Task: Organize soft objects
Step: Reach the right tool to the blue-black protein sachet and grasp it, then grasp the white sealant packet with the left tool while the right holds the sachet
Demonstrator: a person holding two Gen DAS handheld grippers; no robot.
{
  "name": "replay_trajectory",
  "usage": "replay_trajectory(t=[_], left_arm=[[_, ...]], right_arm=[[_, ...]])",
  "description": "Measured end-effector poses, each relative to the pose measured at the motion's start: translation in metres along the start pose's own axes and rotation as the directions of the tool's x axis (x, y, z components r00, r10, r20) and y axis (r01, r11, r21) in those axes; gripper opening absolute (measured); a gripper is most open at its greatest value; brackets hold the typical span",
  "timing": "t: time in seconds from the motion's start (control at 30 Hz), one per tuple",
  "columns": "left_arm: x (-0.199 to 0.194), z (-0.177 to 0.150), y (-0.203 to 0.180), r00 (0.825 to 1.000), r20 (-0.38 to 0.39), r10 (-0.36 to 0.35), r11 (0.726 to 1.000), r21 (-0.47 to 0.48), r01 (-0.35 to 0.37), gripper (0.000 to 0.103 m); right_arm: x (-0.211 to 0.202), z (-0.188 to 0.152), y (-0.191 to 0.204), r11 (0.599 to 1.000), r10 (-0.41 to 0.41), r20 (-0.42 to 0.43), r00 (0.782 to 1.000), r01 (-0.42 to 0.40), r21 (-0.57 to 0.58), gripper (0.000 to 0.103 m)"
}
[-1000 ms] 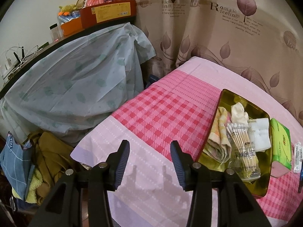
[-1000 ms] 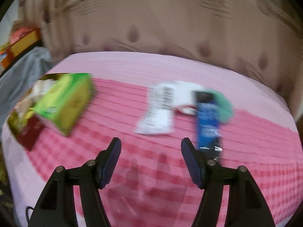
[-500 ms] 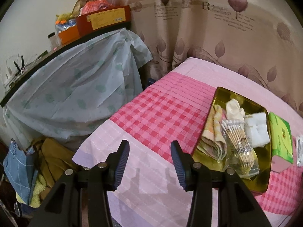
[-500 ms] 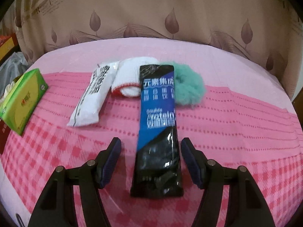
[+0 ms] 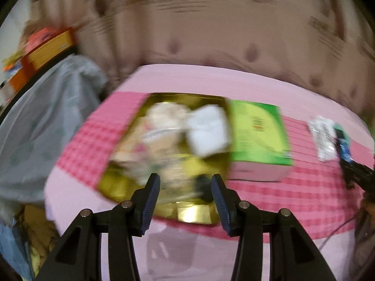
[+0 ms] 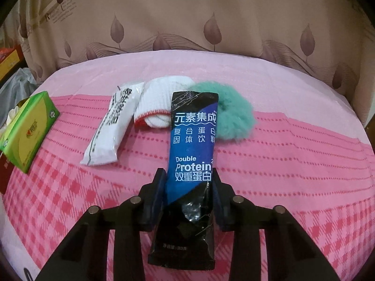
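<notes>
My right gripper (image 6: pixel 189 182) is shut on a blue and black protein powder sachet (image 6: pixel 192 145), which lies on the pink checked cloth. Behind it lie a teal fluffy scrunchie (image 6: pixel 232 117), a rolled white sock with a red edge (image 6: pixel 159 103) and a white packet (image 6: pixel 112 126). My left gripper (image 5: pixel 185 192) is open and empty, over the near end of a gold tray (image 5: pixel 192 213) that holds cloths, a white pad (image 5: pixel 206 128) and a jar. The left wrist view is blurred.
A green tissue box (image 5: pixel 257 133) lies right of the tray and also shows in the right wrist view (image 6: pixel 28 126). A leaf-patterned curtain (image 6: pixel 187 18) hangs behind the bed. A grey covered stand (image 5: pixel 42 121) with orange boxes is at the left.
My right gripper has closed on the protein sachet. My left gripper has swung right, so the tray is now straight ahead of it.
</notes>
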State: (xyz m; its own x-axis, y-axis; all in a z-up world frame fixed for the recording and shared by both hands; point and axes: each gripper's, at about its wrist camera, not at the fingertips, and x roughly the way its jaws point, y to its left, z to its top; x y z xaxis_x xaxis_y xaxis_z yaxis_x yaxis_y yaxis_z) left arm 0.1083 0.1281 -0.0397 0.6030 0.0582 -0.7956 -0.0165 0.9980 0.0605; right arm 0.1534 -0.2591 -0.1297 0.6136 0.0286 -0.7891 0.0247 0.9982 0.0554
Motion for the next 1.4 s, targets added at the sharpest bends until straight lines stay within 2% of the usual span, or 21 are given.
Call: replay_trajectory(t=[0.17, 0.37, 0.47, 0.53, 0.6, 0.83, 0.93, 1.03, 1.23, 1.4], left_arm=[[0.012, 0.011, -0.074, 0.991, -0.039, -0.131, 0.987, 0.089, 0.134, 0.046], [0.024, 0.021, -0.153, 0.971, -0.071, -0.228, 0.956, 0.175, 0.237, 0.046], [0.032, 0.028, -0.187, 0.957, -0.090, -0.275, 0.936, 0.203, 0.287, 0.047], [0.040, 0.035, -0.209, 0.939, -0.121, -0.321, 0.917, 0.207, 0.340, 0.047], [0.048, 0.041, -0.228, 0.930, -0.147, -0.336, 0.911, 0.199, 0.361, 0.047], [0.075, 0.056, -0.284, 0.932, -0.182, -0.314, 0.907, 0.234, 0.351, 0.047], [0.092, 0.059, -0.296, 0.940, -0.204, -0.274, 0.921, 0.226, 0.318, 0.048], [0.108, 0.064, -0.299, 0.951, -0.200, -0.235, 0.939, 0.208, 0.276, 0.047], [0.139, 0.069, -0.296, 0.960, -0.221, -0.171, 0.952, 0.214, 0.219, 0.049], [0.142, 0.065, -0.285, 0.961, -0.206, -0.184, 0.948, 0.221, 0.229, 0.050]], right_arm=[[-0.016, -0.019, -0.017, 1.000, -0.010, -0.002, 1.000, 0.011, 0.024, 0.033], [-0.033, -0.041, -0.042, 0.998, -0.053, -0.006, 0.999, 0.053, 0.036, 0.033], [-0.039, -0.049, -0.059, 0.996, -0.050, 0.001, 0.999, 0.050, 0.077, 0.033], [-0.040, -0.050, -0.066, 0.994, -0.033, 0.006, 0.999, 0.032, 0.105, 0.033], [-0.040, -0.051, -0.068, 0.994, -0.030, 0.007, 1.000, 0.029, 0.109, 0.033], [-0.040, -0.051, -0.068, 0.994, -0.028, 0.007, 1.000, 0.027, 0.107, 0.034], [-0.040, -0.051, -0.068, 0.994, -0.024, 0.007, 1.000, 0.023, 0.107, 0.036], [-0.041, -0.050, -0.067, 0.995, -0.025, 0.006, 1.000, 0.024, 0.101, 0.037], [-0.041, -0.051, -0.067, 0.995, -0.024, 0.006, 1.000, 0.023, 0.101, 0.037], [-0.040, -0.050, -0.067, 0.995, -0.024, 0.005, 1.000, 0.023, 0.101, 0.038]])
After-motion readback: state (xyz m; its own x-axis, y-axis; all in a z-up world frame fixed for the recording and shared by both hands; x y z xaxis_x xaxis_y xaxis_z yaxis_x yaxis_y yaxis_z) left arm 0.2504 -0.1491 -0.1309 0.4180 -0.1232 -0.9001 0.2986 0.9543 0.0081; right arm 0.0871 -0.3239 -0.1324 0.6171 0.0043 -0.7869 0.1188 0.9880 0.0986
